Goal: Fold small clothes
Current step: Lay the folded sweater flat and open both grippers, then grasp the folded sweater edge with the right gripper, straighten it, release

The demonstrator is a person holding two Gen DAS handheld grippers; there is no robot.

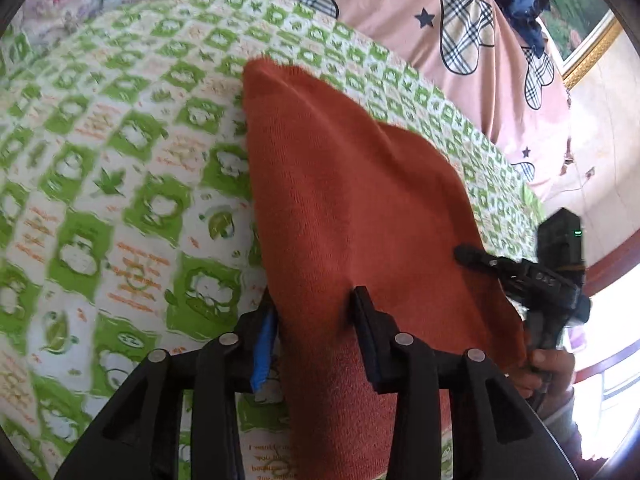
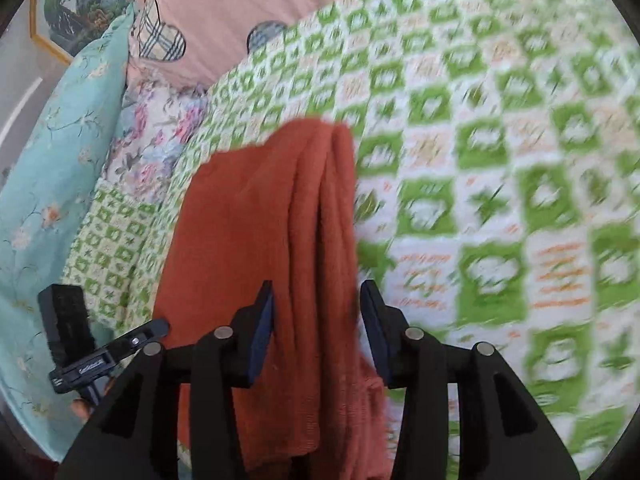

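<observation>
The rust-red knitted garment (image 1: 352, 208) lies draped on a green-and-white checked bed cover (image 1: 120, 168) and runs straight ahead of both tongs, its long axis pointing away from them toward the pink bedding (image 1: 400, 12). The near end of it passes between the fingers of the left tongs (image 1: 316, 320), which stand partly open; cloth is seen between them, but whether the pads press on it cannot be told. In the right wrist view the right tongs (image 2: 316, 312) are likewise partly open, with the bunched, ridged edge of the same garment (image 2: 280, 220) between the fingers and small gaps beside the pads. Neither tongs is judged nearer; each sits at one near corner. The cloth looks soft, ribbed and limp, folding into long lengthwise pleats.
</observation>
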